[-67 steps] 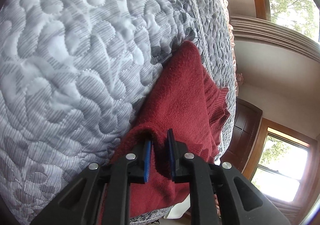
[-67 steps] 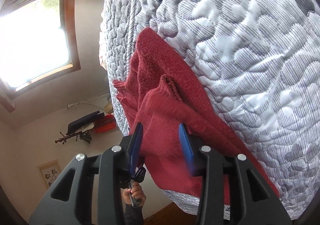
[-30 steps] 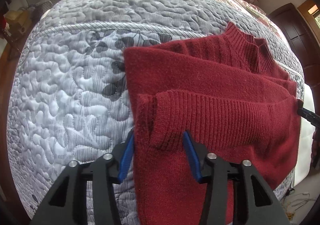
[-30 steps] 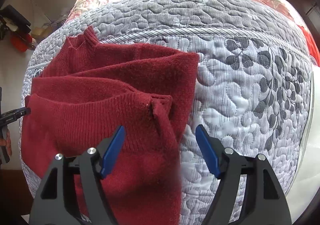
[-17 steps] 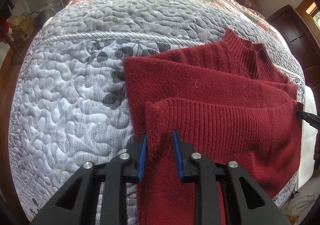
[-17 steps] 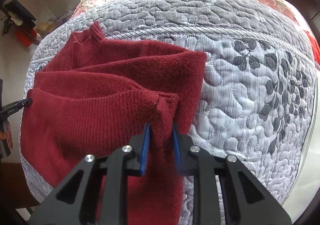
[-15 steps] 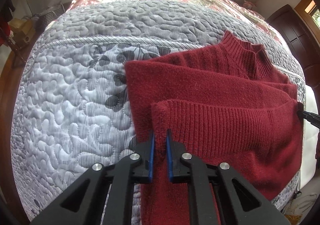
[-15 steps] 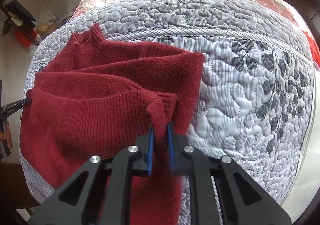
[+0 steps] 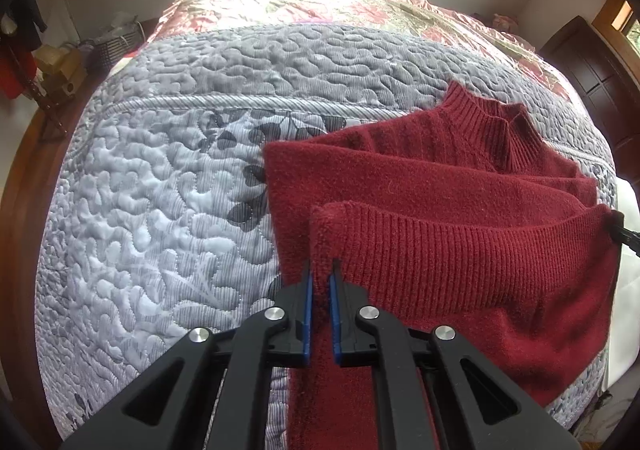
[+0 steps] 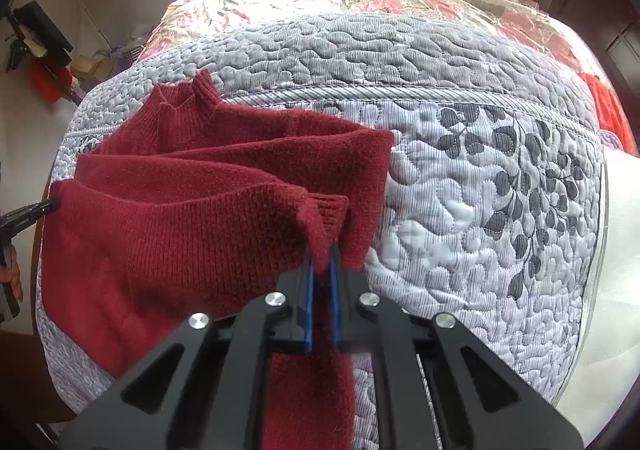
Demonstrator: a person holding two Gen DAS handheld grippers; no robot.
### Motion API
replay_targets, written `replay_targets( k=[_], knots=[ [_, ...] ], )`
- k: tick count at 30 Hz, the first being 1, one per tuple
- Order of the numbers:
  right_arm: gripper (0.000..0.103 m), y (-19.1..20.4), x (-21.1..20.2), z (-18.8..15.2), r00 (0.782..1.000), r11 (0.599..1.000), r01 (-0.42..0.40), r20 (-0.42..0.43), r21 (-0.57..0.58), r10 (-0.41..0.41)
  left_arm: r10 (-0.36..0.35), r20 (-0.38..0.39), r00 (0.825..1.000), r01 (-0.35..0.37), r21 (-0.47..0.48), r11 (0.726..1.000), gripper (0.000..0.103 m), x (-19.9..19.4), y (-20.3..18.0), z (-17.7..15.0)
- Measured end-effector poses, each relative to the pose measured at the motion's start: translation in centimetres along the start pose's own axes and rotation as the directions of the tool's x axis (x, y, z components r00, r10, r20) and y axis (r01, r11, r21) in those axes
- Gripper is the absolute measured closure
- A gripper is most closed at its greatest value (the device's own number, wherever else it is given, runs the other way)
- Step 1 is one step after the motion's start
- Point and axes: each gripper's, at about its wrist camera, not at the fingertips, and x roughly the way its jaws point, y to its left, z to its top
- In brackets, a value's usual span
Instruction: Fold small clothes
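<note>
Left wrist: both grippers pinch red sweater [image 9: 460, 250] hem corners.

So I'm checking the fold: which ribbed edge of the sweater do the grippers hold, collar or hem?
The hem: both grippers pinch its corners, while the collar lies free, farther up the quilt.

The left gripper [image 9: 321, 274] is matte black plastic: two angular arms with triangular cut-outs, four round silver screw heads across the linkage, and blue pads [image 9: 307, 310] lining the inner faces of its jaws. The right gripper [image 10: 322, 256] is built the same, black with silver screws and blue pads [image 10: 309, 306].
</note>
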Motion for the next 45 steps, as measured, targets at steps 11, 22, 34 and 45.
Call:
replay_targets(
  k=[11,22,34,45],
  knots=[
    [0.101,0.7,-3.0,2.1,0.998,1.0,0.008,0.056,-0.002,-0.008,-0.016,0.075,0.997,0.013,0.033,0.999,0.096,-4.8,-1.2,2.9],
    [0.044,-0.4,-0.9,2.0,1.0,0.998,-0.004,0.005,0.055,0.004,-0.019,0.055,0.998,0.017,0.035,0.999,0.096,-3.5,-0.7,2.7],
    [0.074,0.5,4.2,2.3,0.996,0.995,0.034,-0.073,-0.09,-0.041,-0.009,0.024,1.0,0.008,0.029,1.0,0.096,-2.5,-0.7,2.6],
    [0.1,1.5,-0.6,2.5,0.999,0.996,0.041,0.039,-0.079,-0.038,-0.015,0.07,0.997,0.013,0.026,1.0,0.097,-4.7,-0.9,3.0]
  ],
)
